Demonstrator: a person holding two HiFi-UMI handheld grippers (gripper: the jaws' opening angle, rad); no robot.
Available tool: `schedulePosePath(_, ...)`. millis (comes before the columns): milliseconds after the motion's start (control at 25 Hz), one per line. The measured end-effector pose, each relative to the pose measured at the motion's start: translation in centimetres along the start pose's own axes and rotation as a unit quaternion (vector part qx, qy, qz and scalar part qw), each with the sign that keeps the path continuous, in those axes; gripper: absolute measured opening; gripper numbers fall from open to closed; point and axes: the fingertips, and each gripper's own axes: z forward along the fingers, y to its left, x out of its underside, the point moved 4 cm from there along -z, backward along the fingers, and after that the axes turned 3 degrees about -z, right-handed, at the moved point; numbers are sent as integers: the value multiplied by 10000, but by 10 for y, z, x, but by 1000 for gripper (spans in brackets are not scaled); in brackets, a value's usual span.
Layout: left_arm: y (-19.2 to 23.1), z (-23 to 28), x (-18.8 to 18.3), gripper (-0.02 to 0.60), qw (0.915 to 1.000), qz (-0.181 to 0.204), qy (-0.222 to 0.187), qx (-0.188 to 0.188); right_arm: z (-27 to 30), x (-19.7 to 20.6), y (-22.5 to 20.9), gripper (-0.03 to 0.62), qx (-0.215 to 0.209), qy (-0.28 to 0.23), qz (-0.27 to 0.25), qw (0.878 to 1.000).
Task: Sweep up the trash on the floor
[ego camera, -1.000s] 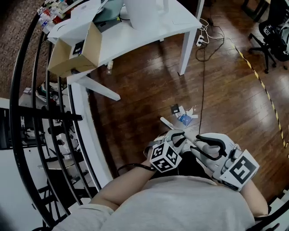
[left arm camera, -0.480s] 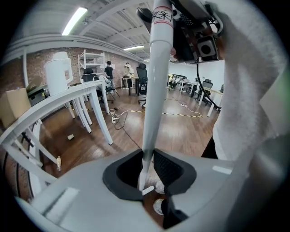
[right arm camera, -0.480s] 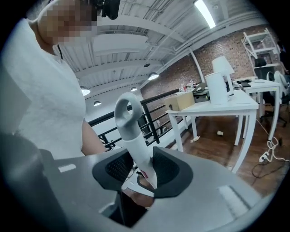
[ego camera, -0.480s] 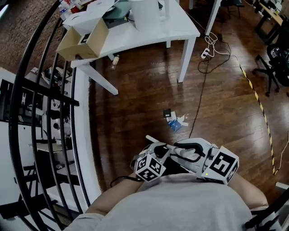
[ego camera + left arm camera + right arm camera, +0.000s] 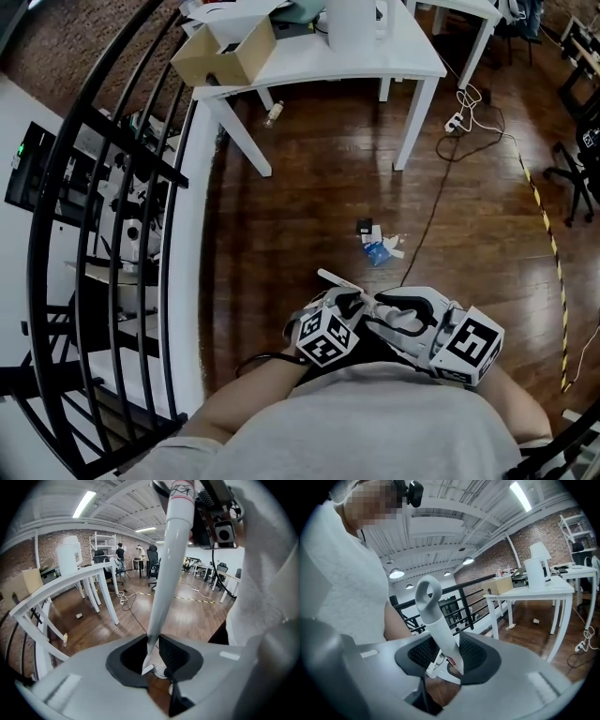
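Two grippers sit close together, the left gripper (image 5: 151,652) and the right gripper (image 5: 448,654), each clamped tight on a white handle (image 5: 437,623), likely a two-point hold for steering the sweep. The handle's long axis runs through both sets of jaws. Its loop (image 5: 428,592) rises beyond the right jaws, and the sweeping end is unseen. The trash (image 5: 378,246) lies on the floor (image 5: 309,187) ahead of both grippers, well apart.
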Motion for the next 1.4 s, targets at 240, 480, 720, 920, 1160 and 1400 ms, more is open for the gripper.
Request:
schedulePosePath(240,-21,-10,19,74,9998,141,117,22,4,21,36,147,50,94,-483,9988)
schedulePosePath(480,-39,-16,29,67,10000,52,67,12,-6,33,51,143,245,61,-344,9991)
schedulePosePath(720,-73,-9,21,67,10000,-81,20,48,-38,40,48,133,423,-5,-72,9991)
schedulePosePath(920,-107,4,13,66,9997,-245,55,-22,-68,53,47,129,287,62,12,9996)
schedulePosePath(1160,-145,21,0,66,9990,-428,109,-122,-100,68,53,129,67,96,-84,9999)
schedulePosePath(1400,-159,30,-9,64,9985,-519,61,-192,-117,74,55,129,35,133,-243,9996)
